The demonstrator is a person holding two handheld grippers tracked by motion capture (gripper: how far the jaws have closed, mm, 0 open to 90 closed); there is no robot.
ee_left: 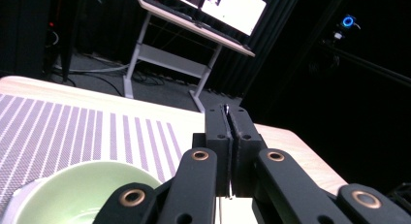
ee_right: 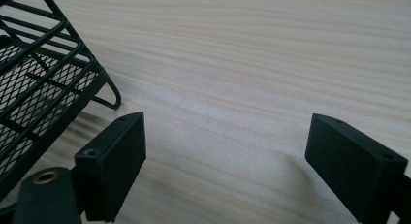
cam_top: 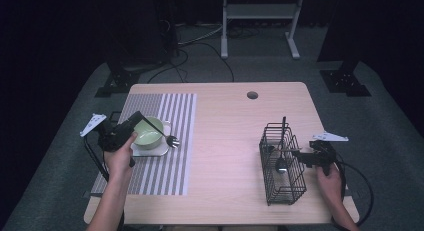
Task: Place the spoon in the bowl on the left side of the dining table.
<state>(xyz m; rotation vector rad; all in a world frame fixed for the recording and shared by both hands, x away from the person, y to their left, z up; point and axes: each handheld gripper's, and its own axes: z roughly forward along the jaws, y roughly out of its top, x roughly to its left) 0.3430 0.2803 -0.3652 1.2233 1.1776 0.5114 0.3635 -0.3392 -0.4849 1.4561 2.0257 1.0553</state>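
Note:
A pale green bowl (cam_top: 147, 133) (ee_left: 72, 190) sits on a white square plate (cam_top: 152, 151) on the striped placemat (cam_top: 165, 166). My left gripper (cam_top: 138, 117) (ee_left: 228, 122) hovers over the bowl's left rim, shut on a thin dark-handled utensil (cam_top: 160, 132). The utensil's metal head (cam_top: 173, 140) hangs just right of the bowl. Between the pads only a thin metal edge (ee_left: 226, 107) is visible. My right gripper (cam_top: 300, 153) (ee_right: 225, 141) is open beside the right wall of a black wire basket (cam_top: 282, 191) (ee_right: 43, 78), with bare table between its jaws. A spoon (cam_top: 280, 163) stands in the basket.
The wooden table (cam_top: 225, 141) has a cable hole (cam_top: 252, 95) near its far edge. A metal stand (cam_top: 260, 13) and black equipment bases are on the floor beyond the table. A desk with lit screens (ee_left: 218, 10) is visible in the left gripper view.

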